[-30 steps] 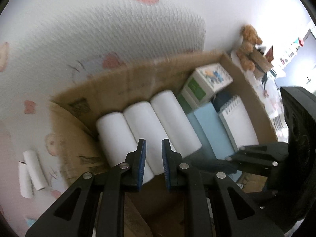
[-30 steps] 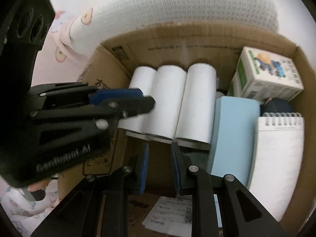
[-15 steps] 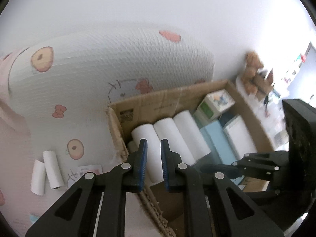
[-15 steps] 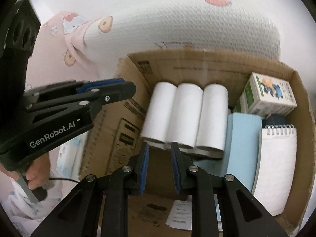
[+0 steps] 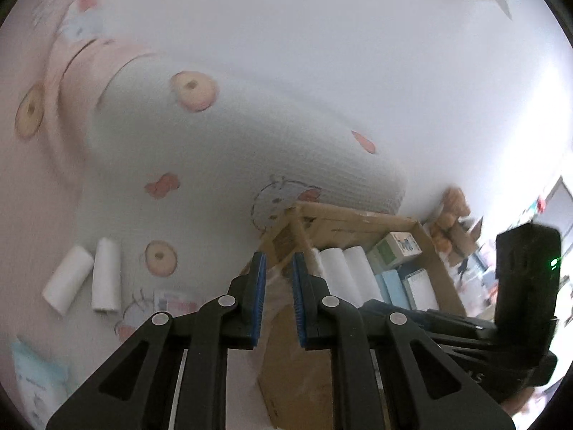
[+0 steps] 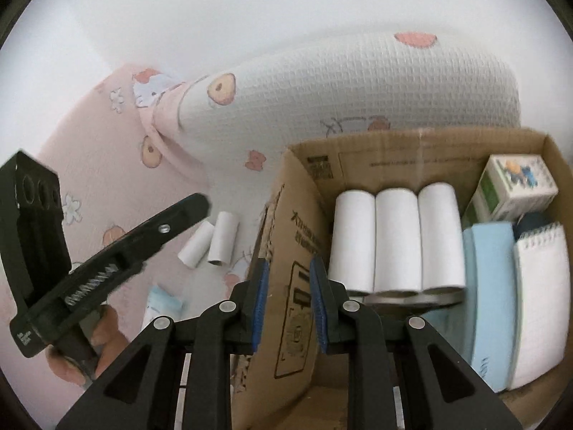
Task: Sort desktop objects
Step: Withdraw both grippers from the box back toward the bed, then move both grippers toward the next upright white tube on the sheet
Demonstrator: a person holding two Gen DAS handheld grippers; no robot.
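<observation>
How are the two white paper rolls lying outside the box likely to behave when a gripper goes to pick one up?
The two white paper rolls are cylinders lying on their sides on the soft patterned bedding, so a nudge would probably roll one, though the fabric may damp that. One end looks hollow, so they seem light and could crush under a hard squeeze. They lie close together, so taking one may disturb the other.

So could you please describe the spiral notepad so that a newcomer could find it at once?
Look inside the cardboard box, right of the three white rolls. The spiral notepad lies against the far right wall, beside a light blue pad; only it has wire coils along its top.
</observation>
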